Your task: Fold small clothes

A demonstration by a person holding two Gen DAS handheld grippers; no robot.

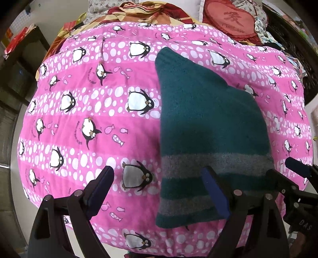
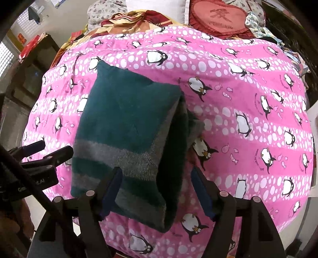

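A dark teal knitted garment (image 1: 208,127) with grey stripes lies folded on a pink penguin-print quilt (image 1: 89,111). My left gripper (image 1: 159,186) is open above the quilt, its right finger over the garment's striped near end. In the right wrist view the garment (image 2: 123,119) shows a raised fold along its right edge. My right gripper (image 2: 157,188) is open and straddles the garment's near right corner without pinching it. The right gripper's fingertips (image 1: 296,166) show at the right edge of the left wrist view, and the left gripper (image 2: 51,152) shows at the left of the right wrist view.
A red heart-shaped cushion (image 1: 234,19) and a pile of patterned bedding (image 1: 143,10) lie at the far end of the quilt. A dark shelf unit (image 1: 21,65) stands to the left. Dark wicker furniture (image 1: 298,45) is at the far right.
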